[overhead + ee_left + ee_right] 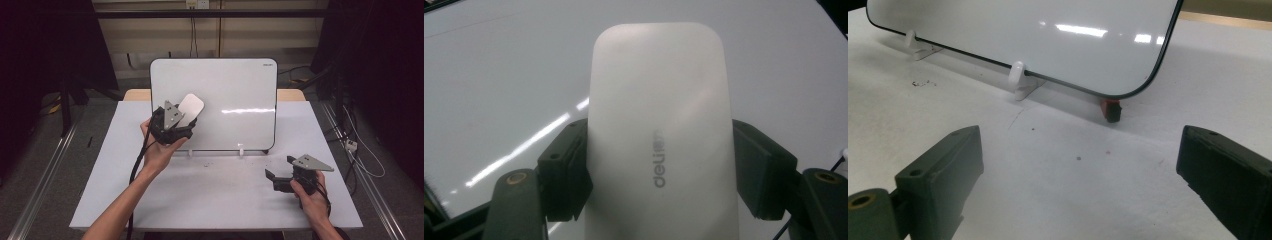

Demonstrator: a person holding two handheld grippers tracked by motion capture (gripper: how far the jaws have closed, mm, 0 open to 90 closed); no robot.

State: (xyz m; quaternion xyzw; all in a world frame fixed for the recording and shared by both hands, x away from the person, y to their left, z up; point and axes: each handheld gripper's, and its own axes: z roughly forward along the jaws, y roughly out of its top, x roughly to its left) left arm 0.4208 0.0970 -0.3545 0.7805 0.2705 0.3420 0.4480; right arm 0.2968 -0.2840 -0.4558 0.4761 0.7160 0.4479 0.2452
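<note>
A whiteboard (225, 90) with a dark rim stands propped upright on white clips at the back of the table. My left gripper (181, 119) is shut on a white rounded board eraser (190, 109), held up against the board's left part. In the left gripper view the eraser (659, 140) carries grey lettering, both pads press its sides, and the whiteboard (499, 80) lies behind it. My right gripper (276, 174) rests low on the table at the right with its jaws wide apart. The right gripper view has nothing between the jaws, which face the whiteboard's (1048, 35) lower corner.
The white table (215, 195) spreads in front of the board. A small red and black object (1111, 110) sits under the board's lower right corner, beside a white clip (1020, 80). Dark specks (923, 83) lie near the board's foot. Cables (360, 150) trail off the table's right side.
</note>
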